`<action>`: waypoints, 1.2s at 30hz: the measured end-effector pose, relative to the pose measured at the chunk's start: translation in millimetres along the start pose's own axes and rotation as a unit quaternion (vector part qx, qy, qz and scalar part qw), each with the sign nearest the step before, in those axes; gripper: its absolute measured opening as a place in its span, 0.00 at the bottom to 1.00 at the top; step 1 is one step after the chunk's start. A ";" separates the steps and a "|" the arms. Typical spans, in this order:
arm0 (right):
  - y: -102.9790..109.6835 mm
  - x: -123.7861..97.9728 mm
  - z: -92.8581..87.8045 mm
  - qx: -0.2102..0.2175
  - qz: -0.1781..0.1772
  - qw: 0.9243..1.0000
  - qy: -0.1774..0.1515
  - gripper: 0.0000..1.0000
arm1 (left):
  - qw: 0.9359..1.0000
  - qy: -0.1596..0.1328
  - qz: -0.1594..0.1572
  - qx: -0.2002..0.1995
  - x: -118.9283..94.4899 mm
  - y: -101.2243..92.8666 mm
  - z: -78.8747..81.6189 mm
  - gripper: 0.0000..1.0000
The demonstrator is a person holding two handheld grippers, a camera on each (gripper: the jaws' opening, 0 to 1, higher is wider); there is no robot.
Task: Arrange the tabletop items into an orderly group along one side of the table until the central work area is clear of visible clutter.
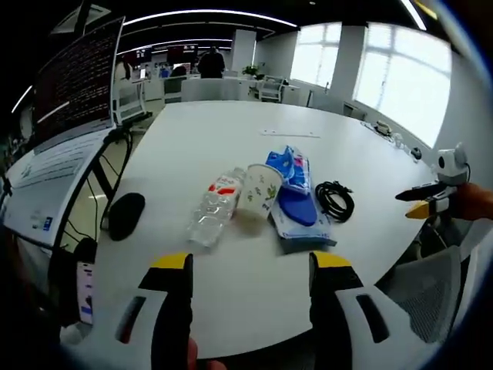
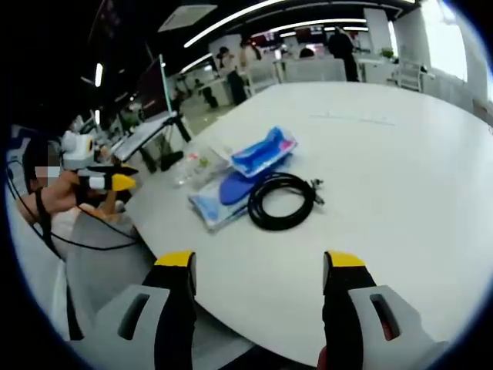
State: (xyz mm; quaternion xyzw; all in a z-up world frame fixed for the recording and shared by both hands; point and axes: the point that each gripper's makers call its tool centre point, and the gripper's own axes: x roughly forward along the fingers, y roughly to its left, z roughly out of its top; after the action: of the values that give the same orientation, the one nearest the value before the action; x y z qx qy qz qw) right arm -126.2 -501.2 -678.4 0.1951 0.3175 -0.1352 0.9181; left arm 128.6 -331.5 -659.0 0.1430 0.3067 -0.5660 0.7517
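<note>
Both hand-held grippers (image 1: 250, 266) — short of cable (image 2: 282, 200)

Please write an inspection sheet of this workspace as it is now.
Surface: white table, mostly bare.
Job's things: clear bottle lying on its side, paper cup, blue packet, all close together.
Clutter: black mouse near the table edge.
Grippers: left gripper and right gripper both open, holding nothing, above the near edge.
Cables: coiled black cable beside the packet.
Surroundings: laptop on a stand, windows, people far behind.
</note>
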 end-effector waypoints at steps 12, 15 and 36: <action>-3.5 -3.2 -3.3 0.010 -0.007 1.000 -0.002 0.64 | 1.000 0.001 0.002 -0.005 4.6 3.7 2.3 0.59; -4.1 -3.8 -3.6 0.011 -0.009 1.000 -0.003 0.64 | 1.000 0.001 0.001 -0.004 5.2 2.4 2.7 0.59; -0.8 -2.9 -4.0 0.012 -0.006 1.000 -0.001 0.64 | 1.000 0.001 -0.007 -0.003 9.0 1.3 5.7 0.59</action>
State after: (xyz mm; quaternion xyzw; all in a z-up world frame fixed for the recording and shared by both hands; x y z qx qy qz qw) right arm -130.8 -499.8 -679.7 0.2037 0.3158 -0.1448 0.9153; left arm 133.1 -341.2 -660.4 0.1395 0.3105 -0.5702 0.7477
